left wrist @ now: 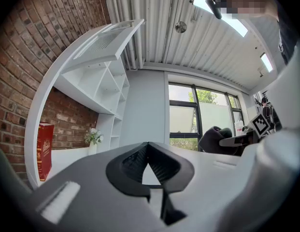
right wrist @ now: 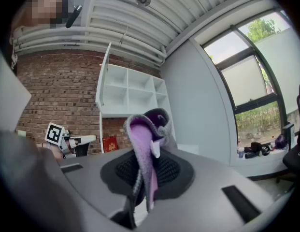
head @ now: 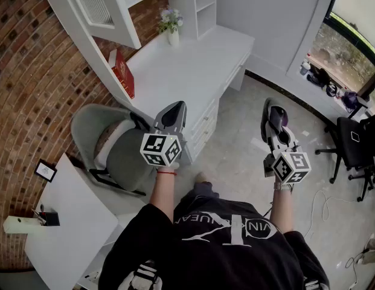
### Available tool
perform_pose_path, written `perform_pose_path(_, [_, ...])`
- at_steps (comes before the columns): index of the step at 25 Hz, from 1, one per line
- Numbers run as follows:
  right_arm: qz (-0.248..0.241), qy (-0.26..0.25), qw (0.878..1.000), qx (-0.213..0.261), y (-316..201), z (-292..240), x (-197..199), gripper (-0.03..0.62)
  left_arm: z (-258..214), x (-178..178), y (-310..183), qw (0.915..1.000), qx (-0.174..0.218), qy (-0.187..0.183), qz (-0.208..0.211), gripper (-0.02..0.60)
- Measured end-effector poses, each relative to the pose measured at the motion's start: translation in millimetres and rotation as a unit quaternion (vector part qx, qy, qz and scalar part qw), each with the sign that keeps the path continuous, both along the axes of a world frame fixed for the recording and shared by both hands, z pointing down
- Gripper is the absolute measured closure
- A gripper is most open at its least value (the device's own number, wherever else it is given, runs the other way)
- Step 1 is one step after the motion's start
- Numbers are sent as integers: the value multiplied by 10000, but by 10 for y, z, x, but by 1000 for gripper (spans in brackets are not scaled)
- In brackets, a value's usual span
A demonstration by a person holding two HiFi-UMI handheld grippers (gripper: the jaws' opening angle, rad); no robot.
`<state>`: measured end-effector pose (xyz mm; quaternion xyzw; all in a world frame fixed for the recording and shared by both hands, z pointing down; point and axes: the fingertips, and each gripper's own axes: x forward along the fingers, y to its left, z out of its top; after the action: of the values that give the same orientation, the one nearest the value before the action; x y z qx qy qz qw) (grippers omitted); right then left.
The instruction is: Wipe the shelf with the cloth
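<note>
1. Our right tongs [right wrist: 146,170] pinch a purple cloth [right wrist: 140,146]. It stands up out of the narrow jaws, in the air and off the bench's right edge.
2. Our left tongs [left wrist: 149,146] are closed tip to tip with nothing between them, by the bench's near corner.
3. The white bench [head: 187,65] carries a red book [head: 122,72] at its left edge and a vase of flowers [head: 170,24] at its far edge, with the shelf [head: 205,8] above.
</note>
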<state>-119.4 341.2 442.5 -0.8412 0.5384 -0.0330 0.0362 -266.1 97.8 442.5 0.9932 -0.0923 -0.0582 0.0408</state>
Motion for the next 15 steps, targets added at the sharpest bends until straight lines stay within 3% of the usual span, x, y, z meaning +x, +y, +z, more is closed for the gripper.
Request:
perform_pose_path(6, [-69, -34, 10000, 3, 13, 53, 1, 543, 45, 24, 4, 10000, -86, 4, -11, 571])
perform_pose_path(15, [82, -178, 9998, 82, 232, 153, 247, 543, 186, 383, 130, 9996, -183, -124, 200, 572])
